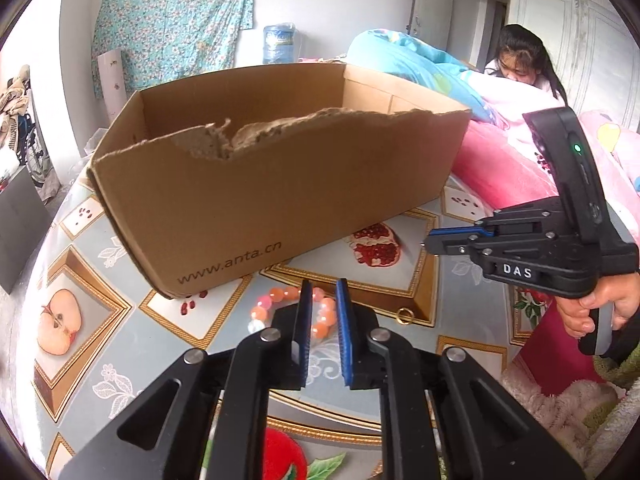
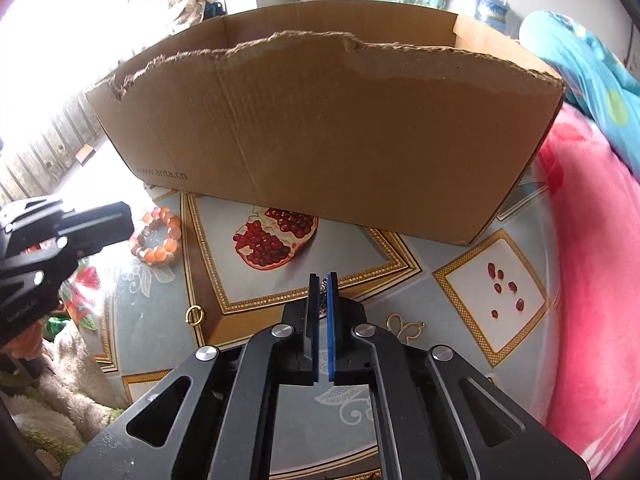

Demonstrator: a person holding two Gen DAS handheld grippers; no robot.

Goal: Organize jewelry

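Note:
A bracelet of orange beads [image 1: 276, 295] [image 2: 158, 236] lies on the fruit-print tablecloth in front of a torn brown cardboard box [image 1: 260, 184] [image 2: 340, 132]. My left gripper [image 1: 323, 292] [image 2: 129, 222] hovers just over the bracelet, its blue pads a narrow gap apart and pressing on nothing. A small gold ring [image 1: 405, 315] [image 2: 195, 315] lies on the cloth to its right. My right gripper [image 2: 323, 280] [image 1: 426, 242] is shut low over the cloth, with nothing that I can make out between its pads. A gold butterfly pendant [image 2: 404, 328] lies beside its right finger, partly hidden.
The round table [image 1: 96, 264] ends close on my left. Pink and blue bedding [image 1: 500, 168] [image 2: 592, 240] crowds the right side, and a person [image 1: 520, 60] sits behind it. A water jug [image 1: 280, 42] stands past the box. A fluffy cloth [image 2: 60, 380] lies below the table edge.

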